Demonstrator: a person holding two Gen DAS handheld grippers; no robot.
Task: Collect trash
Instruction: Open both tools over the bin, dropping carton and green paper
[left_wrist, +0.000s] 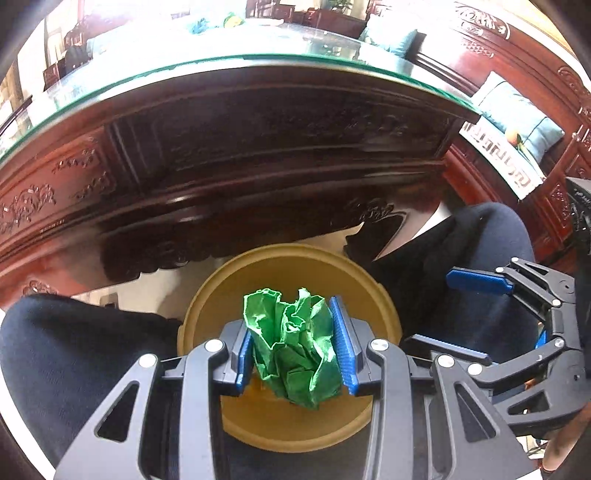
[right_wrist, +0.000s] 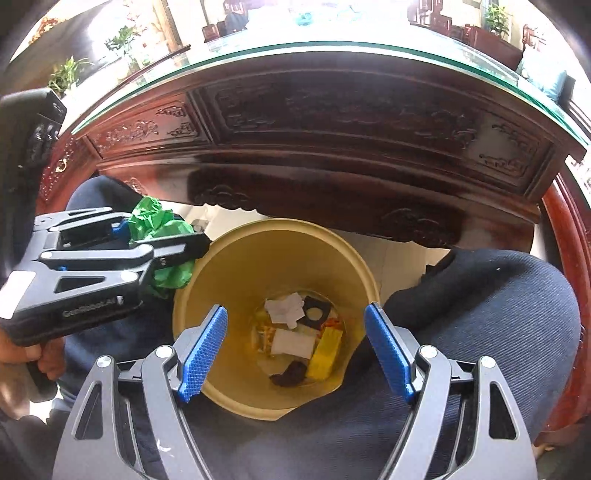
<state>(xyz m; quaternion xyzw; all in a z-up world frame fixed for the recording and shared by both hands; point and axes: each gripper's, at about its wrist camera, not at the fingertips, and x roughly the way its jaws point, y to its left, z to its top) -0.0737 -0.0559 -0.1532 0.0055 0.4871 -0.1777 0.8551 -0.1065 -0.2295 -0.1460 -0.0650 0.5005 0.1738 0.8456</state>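
glass-topped carved dark wood table (left_wrist: 229, 155) fills the view ahead; wooden furniture and potted plants (right_wrist: 68, 75) behind it. i sit with dark-trousered knees either side of a tan waste bin (right_wrist: 275, 258) on the pale floor. my left gripper (left_wrist: 293, 341) is clenched on a crumpled green paper wad (left_wrist: 295, 343), held over the bin's left rim. my right gripper (right_wrist: 295, 350) stands released and empty above the bin mouth; paper scraps (right_wrist: 291, 343) and a yellow piece (right_wrist: 327, 352) lie at the bottom.

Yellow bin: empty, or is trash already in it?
Not empty: yellow bin holds white paper scraps and a yellow packet at its bottom.
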